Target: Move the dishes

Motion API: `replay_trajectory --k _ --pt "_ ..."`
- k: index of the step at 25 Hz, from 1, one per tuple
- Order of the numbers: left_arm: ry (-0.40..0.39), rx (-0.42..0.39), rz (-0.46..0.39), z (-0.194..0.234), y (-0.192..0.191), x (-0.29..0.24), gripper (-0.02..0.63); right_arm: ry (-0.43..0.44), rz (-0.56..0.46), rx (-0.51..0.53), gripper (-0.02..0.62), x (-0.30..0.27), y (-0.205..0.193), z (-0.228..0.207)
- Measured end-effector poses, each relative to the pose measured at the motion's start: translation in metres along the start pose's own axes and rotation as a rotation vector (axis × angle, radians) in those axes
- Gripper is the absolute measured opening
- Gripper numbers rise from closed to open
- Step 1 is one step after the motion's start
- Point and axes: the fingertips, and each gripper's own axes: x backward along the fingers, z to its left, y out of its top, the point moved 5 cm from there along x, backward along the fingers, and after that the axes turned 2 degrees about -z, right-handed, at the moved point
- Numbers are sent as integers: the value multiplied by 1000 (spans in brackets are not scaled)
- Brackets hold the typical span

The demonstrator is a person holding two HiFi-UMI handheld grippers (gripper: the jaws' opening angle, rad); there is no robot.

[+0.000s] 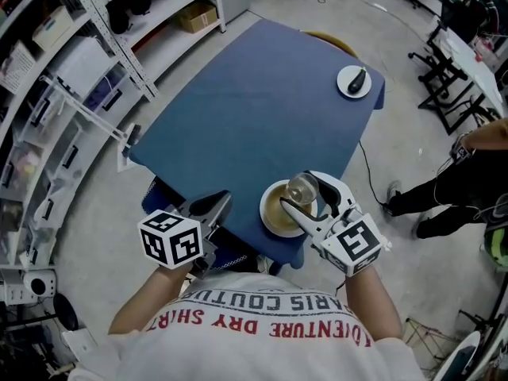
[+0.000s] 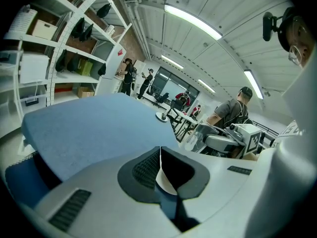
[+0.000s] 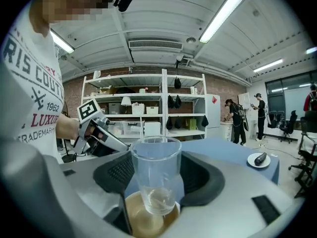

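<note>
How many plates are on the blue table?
2. A tan plate at the near edge, below the glass; a white plate at the far corner. None look hidden.

I see a clear, glossy glass tumbler (image 3: 155, 175) and a smooth, tan glazed plate (image 1: 271, 213). The table (image 1: 246, 109) wears matt blue cloth. The fingers (image 3: 237, 197) of my right gripper (image 3: 156, 167) look like smooth matt grey plastic, with ribbed black rubbery pads (image 3: 121, 171).

A lab or workshop hall, shown by white metal shelving (image 3: 148, 105) loaded with boxes and bins, long strip lights (image 2: 192, 21) under a bare ceiling, a grey floor (image 1: 103, 228), and people (image 3: 236, 115) standing at far benches.
</note>
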Motion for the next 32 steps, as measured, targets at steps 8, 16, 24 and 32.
replay_trajectory --k 8,16,24,32 --pt "4 10 4 9 2 2 31 -71 -19 -35 288 -2 9 -25" --pt "-5 7 23 11 4 -5 31 -166 11 -34 288 -7 -4 -60" --pt "-9 15 41 21 0 -7 31 -230 80 -56 288 -21 -35 -79" --pt "6 2 59 23 -6 -11 31 -272 99 -126 288 -23 -62 -94"
